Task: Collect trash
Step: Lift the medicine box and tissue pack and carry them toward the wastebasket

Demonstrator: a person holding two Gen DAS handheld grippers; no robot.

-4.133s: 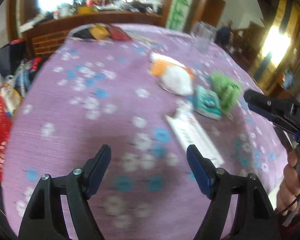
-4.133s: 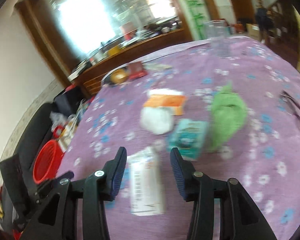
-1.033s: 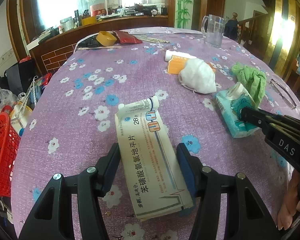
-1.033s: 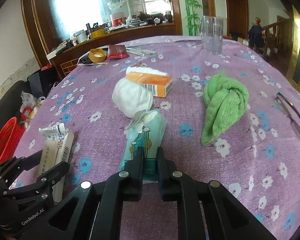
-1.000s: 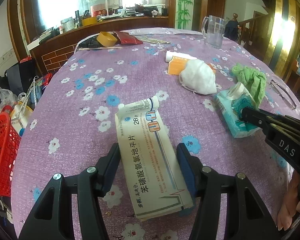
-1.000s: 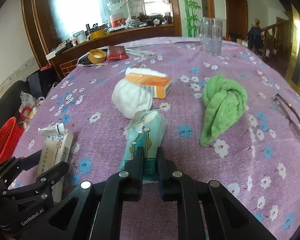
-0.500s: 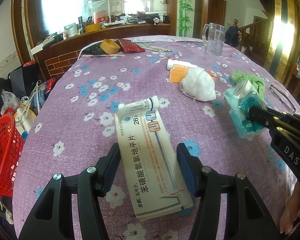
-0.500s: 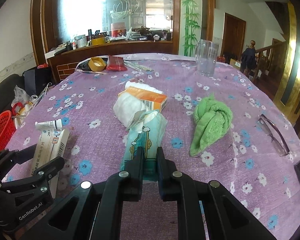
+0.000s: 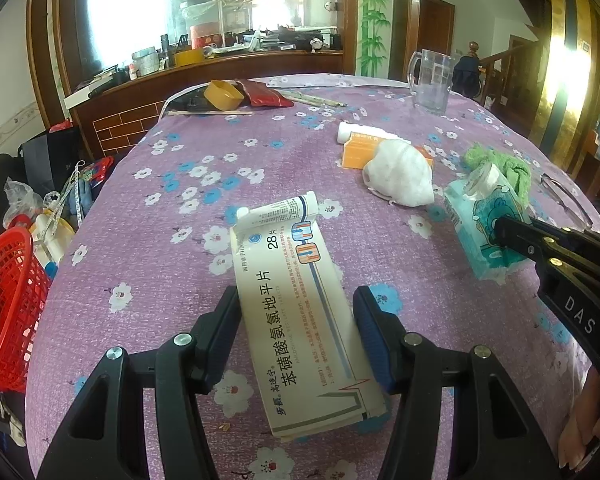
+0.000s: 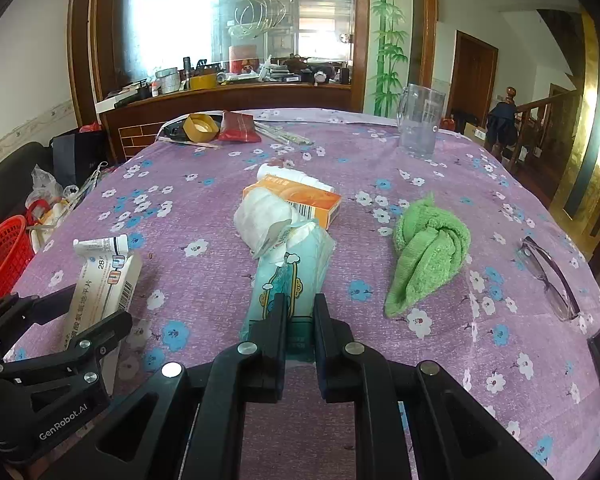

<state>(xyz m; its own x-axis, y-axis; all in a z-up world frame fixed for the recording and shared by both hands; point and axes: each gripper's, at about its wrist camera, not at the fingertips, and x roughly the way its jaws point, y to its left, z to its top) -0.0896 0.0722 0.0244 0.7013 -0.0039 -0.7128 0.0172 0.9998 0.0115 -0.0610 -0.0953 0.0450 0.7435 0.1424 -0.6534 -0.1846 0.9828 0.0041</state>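
My left gripper (image 9: 296, 316) is shut on a long white medicine box (image 9: 300, 312) and holds it above the purple flowered tablecloth (image 9: 172, 248). A white tube (image 9: 276, 210) lies at the box's far end. My right gripper (image 10: 300, 312) is shut on a teal tissue pack (image 10: 288, 276), also lifted; it also shows in the left wrist view (image 9: 484, 220). The box shows at the left of the right wrist view (image 10: 104, 284). A white mask (image 10: 260, 216), an orange box (image 10: 300, 196) and a green cloth (image 10: 428, 248) lie on the table.
A red basket (image 9: 4, 304) stands off the table's left edge, with bags beside it. A clear jug (image 10: 418, 126), a tape roll (image 10: 198, 126) and a red packet (image 10: 238, 126) sit at the far side. Glasses (image 10: 548, 276) lie at the right.
Both grippers have risen a little with their loads over the last second. Four seconds ago both were open, the box and the pack lying on the table.
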